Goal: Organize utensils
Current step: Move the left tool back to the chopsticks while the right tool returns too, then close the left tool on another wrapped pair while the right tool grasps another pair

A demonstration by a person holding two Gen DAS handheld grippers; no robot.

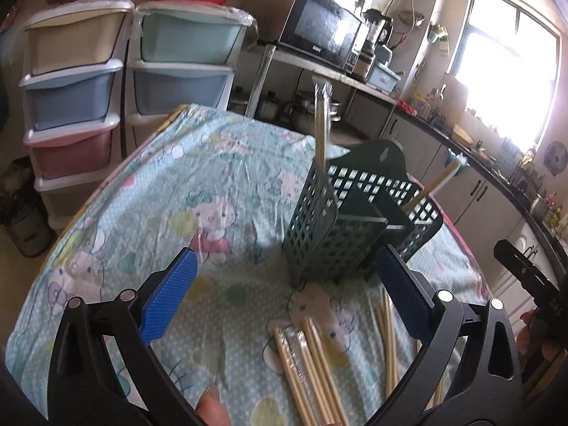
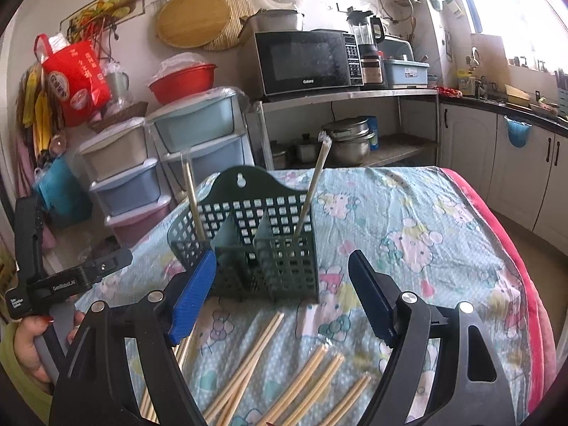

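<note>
In the left wrist view, the left gripper stood with its blue pads wide apart and nothing between them. Straight ahead of it, just beyond the fingertips, sat the green slotted caddy on the patterned tablecloth. One wrapped pair of chopsticks stood upright in the caddy's near compartment, and a second pair leaned out of the far one to the right. Below and between the open jaws lay a loose bundle of chopsticks flat on the cloth, their ends toward the caddy; a few more lay close under the right-hand finger. In the right wrist view, the right gripper was likewise spread open and empty, with the caddy directly in front and close to the tip of its left-hand finger. From here the three compartments showed plainly: one pair stood in the left cell, one in the right, and the middle one looked empty (its floor was hard to see through the lattice). Nearer than the caddy, between and below the fingers, several pairs of chopsticks lay scattered on the cloth. The other handheld tool, gripped by a hand, showed at the far left. Judging by this, the sorting was only begun: two pairs were stowed, most remained on the table, and neither tool had yet closed on the next pair.
</note>
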